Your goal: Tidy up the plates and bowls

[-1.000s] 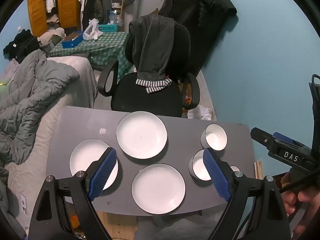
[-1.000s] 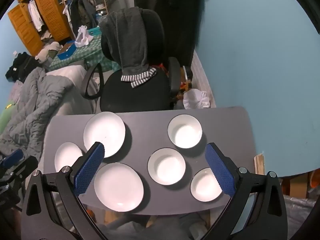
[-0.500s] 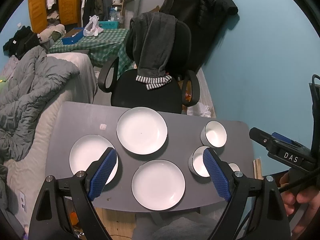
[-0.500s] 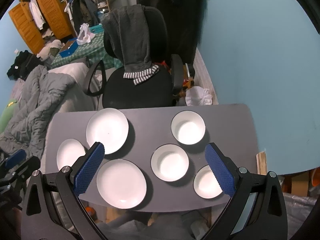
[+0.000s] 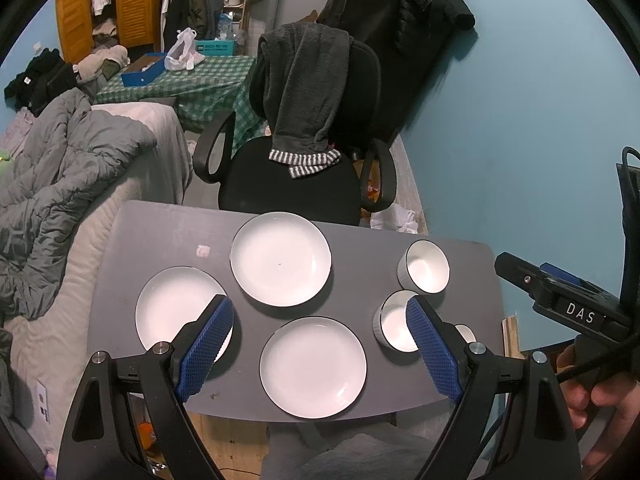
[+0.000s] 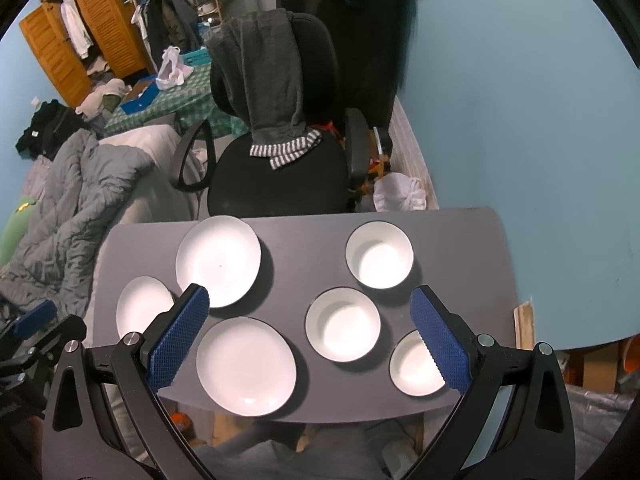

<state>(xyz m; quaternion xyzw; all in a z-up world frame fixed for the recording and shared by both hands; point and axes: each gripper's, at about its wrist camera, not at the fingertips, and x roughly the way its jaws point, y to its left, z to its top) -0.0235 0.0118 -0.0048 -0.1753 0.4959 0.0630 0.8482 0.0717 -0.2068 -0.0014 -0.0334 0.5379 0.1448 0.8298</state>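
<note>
Three white plates lie on the grey table [image 5: 152, 236]: a far plate [image 5: 280, 264], a left plate [image 5: 172, 308] and a near plate [image 5: 314, 366]. Three white bowls stand at the right: a far bowl [image 6: 379, 254], a middle bowl [image 6: 343, 324] and a near bowl [image 6: 414, 364]. My left gripper [image 5: 320, 354] is open, high above the near plate. My right gripper [image 6: 306, 338] is open, high above the middle of the table, and also shows at the right of the left wrist view [image 5: 560, 300].
A black office chair [image 5: 296, 176] with a grey garment draped over it stands behind the table. A bed with a grey duvet [image 5: 60, 184] is at the left. The blue wall [image 6: 520, 120] is at the right.
Both grippers have risen and drawn back a little, so the table looks smaller and lower in both views. The dishes have not moved. Both grippers stay open.
</note>
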